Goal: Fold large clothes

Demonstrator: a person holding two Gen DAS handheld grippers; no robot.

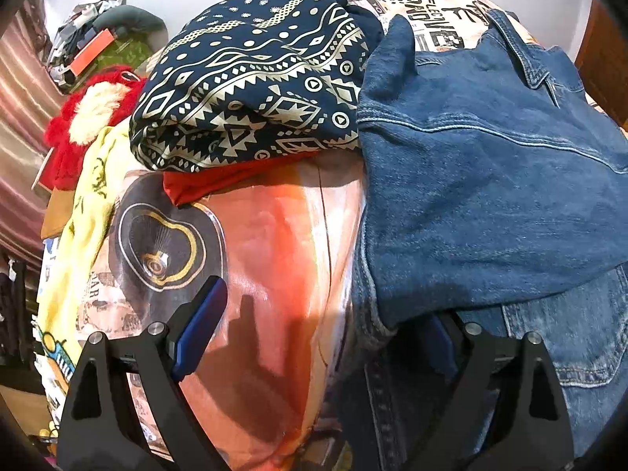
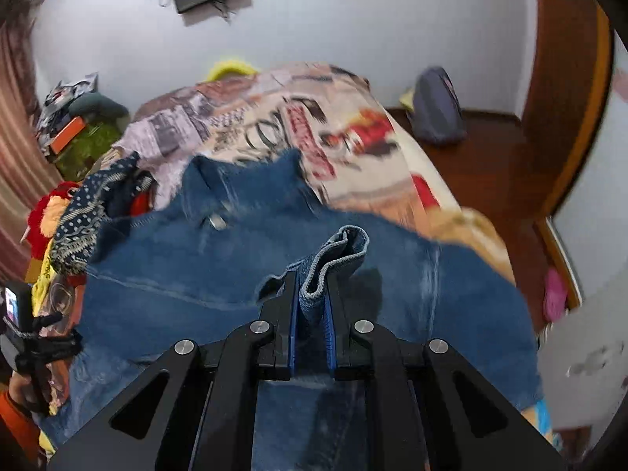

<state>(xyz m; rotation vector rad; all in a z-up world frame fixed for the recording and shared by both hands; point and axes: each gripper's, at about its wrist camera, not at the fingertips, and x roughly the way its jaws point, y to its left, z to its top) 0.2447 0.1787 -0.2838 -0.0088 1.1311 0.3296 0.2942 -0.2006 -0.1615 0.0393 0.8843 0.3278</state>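
A pair of blue jeans [image 1: 479,196] lies on the bed, folded over itself. It fills the middle of the right wrist view [image 2: 243,259]. My right gripper [image 2: 312,294] is shut on a bunched hem of the jeans [image 2: 337,251] and holds it above the rest of the denim. My left gripper [image 1: 318,314] is open over the printed bedcover [image 1: 274,235]. Its left finger [image 1: 200,325] is bare. Its right finger is hidden under the edge of the jeans.
A folded navy patterned cloth [image 1: 251,90] sits on a red garment [image 1: 219,180] beside the jeans. A yellow cloth [image 1: 78,235] and a red plush toy [image 1: 82,117] lie at the left. Cluttered items [image 2: 74,117] stand by the wall. A wooden door [image 2: 565,78] is at the right.
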